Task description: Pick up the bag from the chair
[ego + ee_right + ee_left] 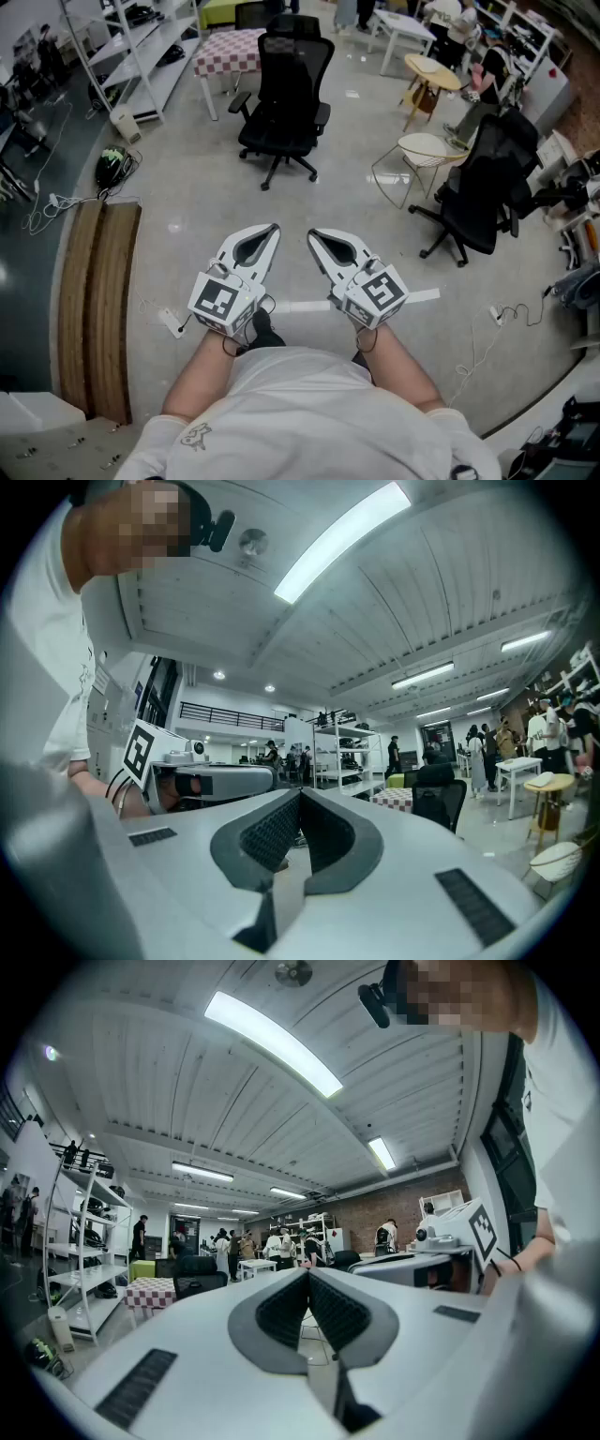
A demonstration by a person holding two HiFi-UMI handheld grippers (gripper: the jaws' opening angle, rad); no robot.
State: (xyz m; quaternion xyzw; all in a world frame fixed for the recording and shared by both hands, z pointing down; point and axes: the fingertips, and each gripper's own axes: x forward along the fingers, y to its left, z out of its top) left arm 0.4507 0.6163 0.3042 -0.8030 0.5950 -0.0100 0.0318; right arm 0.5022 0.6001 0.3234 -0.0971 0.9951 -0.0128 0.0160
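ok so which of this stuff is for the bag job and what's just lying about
For the job: left gripper, right gripper, both shut and empty; black chair at right; dark bundle on it, probably the bag.
Lying about: middle chair, checked table, round stool.

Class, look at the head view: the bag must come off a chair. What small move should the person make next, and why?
Probably a step forward and rightward toward the black chair with a dark bulk, likely the bag, on it. The left tongs and right tongs are shut, empty and well short of any chair.
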